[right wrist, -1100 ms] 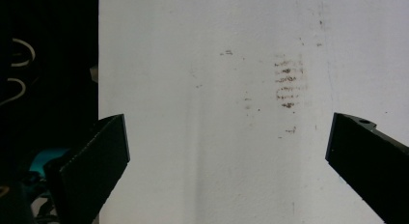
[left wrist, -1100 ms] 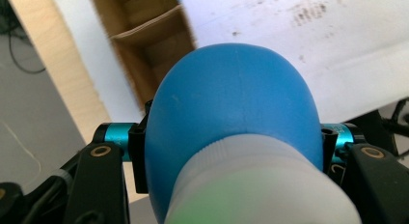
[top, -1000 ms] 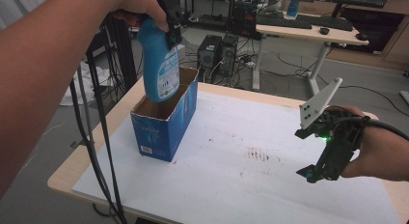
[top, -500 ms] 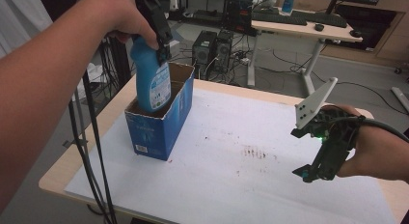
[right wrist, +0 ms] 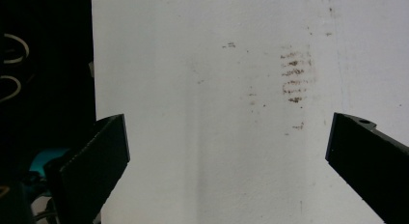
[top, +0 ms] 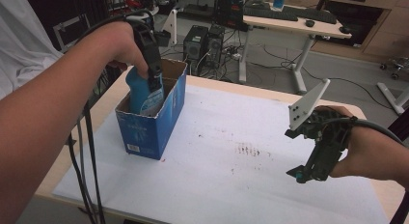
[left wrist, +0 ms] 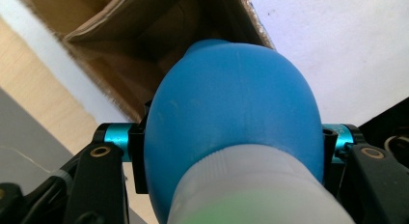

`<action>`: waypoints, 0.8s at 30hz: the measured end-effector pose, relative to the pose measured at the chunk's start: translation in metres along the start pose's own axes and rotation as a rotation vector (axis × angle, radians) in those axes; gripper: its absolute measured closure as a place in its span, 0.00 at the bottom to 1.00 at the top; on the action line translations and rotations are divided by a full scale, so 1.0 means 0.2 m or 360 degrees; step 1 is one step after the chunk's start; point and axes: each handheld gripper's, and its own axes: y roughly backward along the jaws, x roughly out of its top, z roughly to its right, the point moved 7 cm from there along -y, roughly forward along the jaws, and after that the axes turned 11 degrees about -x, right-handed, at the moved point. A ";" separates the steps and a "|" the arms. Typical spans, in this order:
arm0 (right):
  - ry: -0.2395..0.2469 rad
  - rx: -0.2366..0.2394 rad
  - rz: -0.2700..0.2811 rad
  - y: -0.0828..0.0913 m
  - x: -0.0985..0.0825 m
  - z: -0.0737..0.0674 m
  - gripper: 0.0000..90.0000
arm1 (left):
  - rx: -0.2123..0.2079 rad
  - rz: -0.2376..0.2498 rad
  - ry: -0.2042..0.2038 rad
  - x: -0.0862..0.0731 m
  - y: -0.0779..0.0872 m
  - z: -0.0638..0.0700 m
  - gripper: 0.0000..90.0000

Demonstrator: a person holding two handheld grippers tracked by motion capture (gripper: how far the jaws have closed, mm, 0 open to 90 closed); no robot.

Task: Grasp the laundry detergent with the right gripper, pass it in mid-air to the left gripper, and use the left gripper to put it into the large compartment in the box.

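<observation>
Bottle (left wrist: 231, 122), blue body, pale cap end

**Bottle half sunk in the box**

At upper left of the high view, the blue bottle (top: 141, 91) has its lower part hidden behind the blue carton (top: 149, 125) wall; the left gripper view crops its white cap (left wrist: 255, 195) at the bottom edge.

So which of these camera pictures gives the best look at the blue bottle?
The left gripper view: the blue bottle is up close there, clamped between the jaws above the cardboard box. The high view shows it partly sunk in the box, behind the left gripper. The right gripper view faces the white tabletop.
</observation>
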 end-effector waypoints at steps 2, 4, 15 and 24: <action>0.0005 0.0001 -0.0004 -0.01 0.00 0.00 0.01 | -0.0007 -0.0001 -0.0028 0.00 -0.04 -0.01 0.43; 0.0001 0.0004 -0.0008 -0.01 0.00 0.00 0.01 | -0.0023 -0.0019 -0.0076 0.00 -0.08 -0.03 0.43; 0.0012 0.0023 -0.0019 -0.05 0.01 -0.01 0.01 | -0.0060 -0.0120 -0.0293 0.00 -0.25 -0.07 0.43; 0.0013 0.0038 -0.0024 -0.08 0.01 -0.01 0.01 | -0.0013 -0.0164 -0.0445 -0.01 -0.33 -0.09 0.43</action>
